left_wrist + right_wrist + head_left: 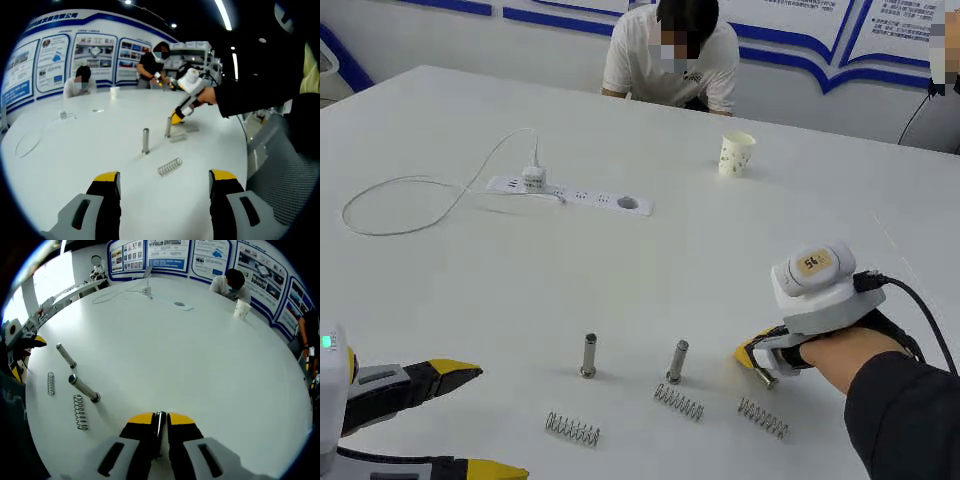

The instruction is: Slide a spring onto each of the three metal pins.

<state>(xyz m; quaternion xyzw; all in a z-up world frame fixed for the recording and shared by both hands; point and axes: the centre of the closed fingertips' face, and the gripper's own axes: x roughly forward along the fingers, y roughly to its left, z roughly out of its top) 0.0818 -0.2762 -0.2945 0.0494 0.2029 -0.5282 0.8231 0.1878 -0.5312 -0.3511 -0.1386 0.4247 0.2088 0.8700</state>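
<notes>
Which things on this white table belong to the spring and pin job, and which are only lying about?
For the job: two upright steel pins, three coiled wire springs, third pin in right gripper.
Lying about: white power strip with cable, patterned paper cup.

Bare tabletop (620, 290) around two upright pins (588, 356); springs (572, 429) just before them; power strip (570, 196) well behind

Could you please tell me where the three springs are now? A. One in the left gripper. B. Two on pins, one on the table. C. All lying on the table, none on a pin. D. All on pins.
C: the left spring, middle spring and right spring lie flat on the table, and the left pin and right pin stand bare.
</notes>
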